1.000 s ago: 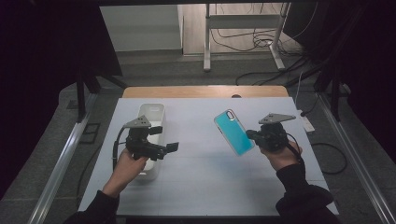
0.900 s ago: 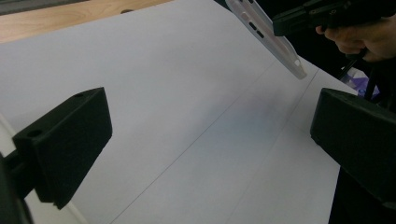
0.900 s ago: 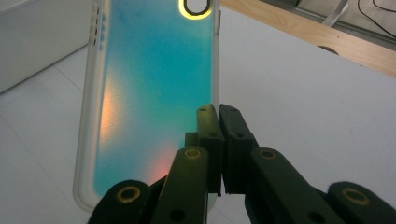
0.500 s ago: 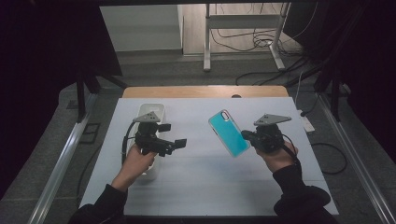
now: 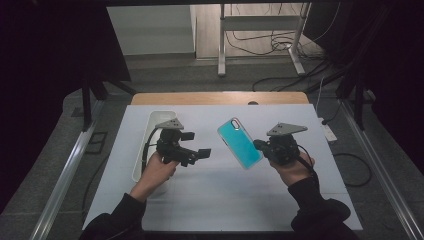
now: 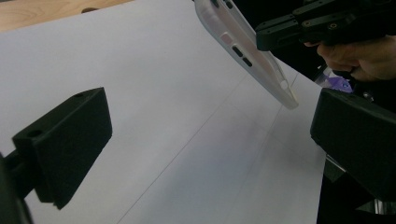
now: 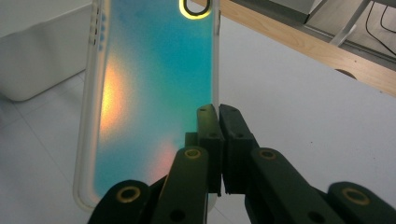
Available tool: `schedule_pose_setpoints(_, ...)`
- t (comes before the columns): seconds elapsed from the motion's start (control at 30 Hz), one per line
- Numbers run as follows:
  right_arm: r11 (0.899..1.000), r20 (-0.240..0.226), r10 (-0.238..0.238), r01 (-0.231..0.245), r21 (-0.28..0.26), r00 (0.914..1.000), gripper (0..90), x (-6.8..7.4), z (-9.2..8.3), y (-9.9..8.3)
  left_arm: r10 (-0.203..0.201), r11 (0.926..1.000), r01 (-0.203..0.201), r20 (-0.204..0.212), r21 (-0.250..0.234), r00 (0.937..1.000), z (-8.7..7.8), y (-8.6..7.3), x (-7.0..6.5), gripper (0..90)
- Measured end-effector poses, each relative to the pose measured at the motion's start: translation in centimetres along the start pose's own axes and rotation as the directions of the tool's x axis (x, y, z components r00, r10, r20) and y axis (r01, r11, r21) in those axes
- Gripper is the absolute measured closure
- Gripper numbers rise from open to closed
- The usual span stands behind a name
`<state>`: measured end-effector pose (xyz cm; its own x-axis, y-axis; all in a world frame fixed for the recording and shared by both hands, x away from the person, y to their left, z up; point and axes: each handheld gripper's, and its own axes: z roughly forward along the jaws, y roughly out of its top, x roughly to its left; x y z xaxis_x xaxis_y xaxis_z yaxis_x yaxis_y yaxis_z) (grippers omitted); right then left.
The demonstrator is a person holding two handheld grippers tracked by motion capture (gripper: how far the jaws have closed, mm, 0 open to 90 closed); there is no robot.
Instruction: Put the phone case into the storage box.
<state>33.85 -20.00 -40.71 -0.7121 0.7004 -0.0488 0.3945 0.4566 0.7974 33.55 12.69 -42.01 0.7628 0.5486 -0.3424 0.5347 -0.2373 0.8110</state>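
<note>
1. Two grippers were at work over the white-covered bench [image 5: 220, 200], one in each hand, as I watched from my remote station.
2. My right gripper [image 5: 261, 146] had its jaws pinched tight on one long edge of a phone case [image 5: 239, 143], teal with a clear rim, holding it tilted in the air above the middle of the bench.
3. My left gripper [image 5: 204, 153] hung beside it, a little apart, jaws spread wide and holding nothing, pointed toward the case.
4. A white bin [image 5: 152, 131] sat on the bench's left side, behind the left hand.
5. Judging from this, the step in hand was passing the case across or bracing it with the second gripper.
6. To do it well, I judged the left jaws should close on the free long edge, away from the button cut-outs [image 6: 237, 50], since the soft rim would flex.
7. The right grip should let go only once the left one was firm, or the case could drop.
8. No brand, label or writing could be read on the case, the bin or the grippers.
</note>
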Motion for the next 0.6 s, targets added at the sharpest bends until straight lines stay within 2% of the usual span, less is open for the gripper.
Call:
schedule_pose_setpoints(0.3, 1.000, -0.015, -0.019, 0.019, -0.006, 0.9997, 88.6, 0.9, 0.3, 0.3, -0.013, 0.9999, 0.014, 0.023, -0.007, 0.9996, 1.1, 0.4, -0.3, 0.0)
schedule_pose_setpoints(0.6, 0.999, -0.030, -0.036, 0.036, -0.007, 0.9989, 88.6, 1.8, 0.6, 0.5, -0.034, 0.9993, 0.034, 0.039, -0.012, 0.9986, 1.5, 0.2, -0.3, 0.0)
